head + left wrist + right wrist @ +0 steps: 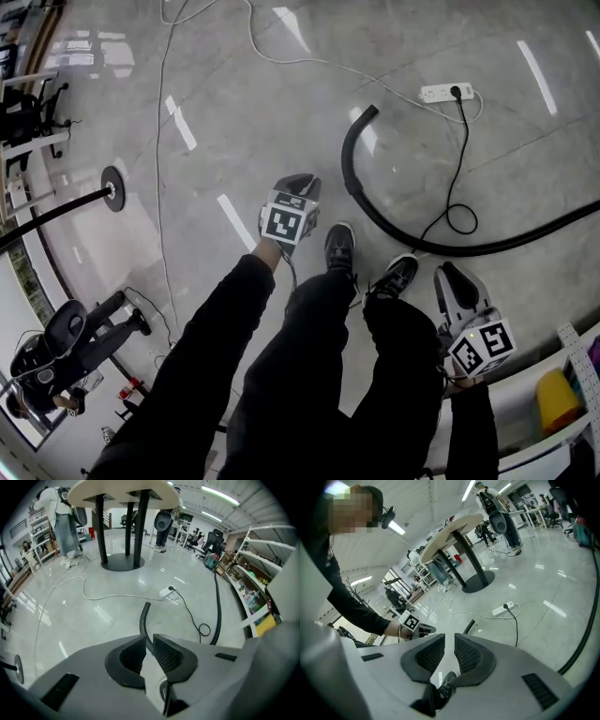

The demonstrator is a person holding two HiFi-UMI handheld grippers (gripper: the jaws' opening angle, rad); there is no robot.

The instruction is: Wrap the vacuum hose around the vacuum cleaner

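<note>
I stand on the bare floor (234, 112) with both tools lowered, because the hose (345, 159) lies flat down there and nothing of it is lifted yet. It is a black hose, its free end just ahead of my shoes (339, 246), and it sweeps round in front of me and off toward the shelf side of the floor.

My left gripper (300, 180) points steeply down, near that free end but apart from it. Its fingers (131, 656) are pressed together and hold nothing, and the hose shows beyond their tips. I judge this is the hand to take the end first, and it must spread before it can.

My right gripper (452, 274) hangs beside my right leg, close above the far run of the hose. Its fingers (468, 656) stand a slit apart with only floor and my shoe behind them.

I cannot make out the vacuum cleaner in any view, so where the wrap will go is unclear.

The floor is polished grey concrete, glossy under strip lights, so I expect the hose to slide easily. A power strip (446, 92) and its black cord (463, 141) lie just past the hose, something to snag. It is a big open workshop: a round table (123, 494), a chair (66, 342) and shelves (525, 384) at the edge
</note>
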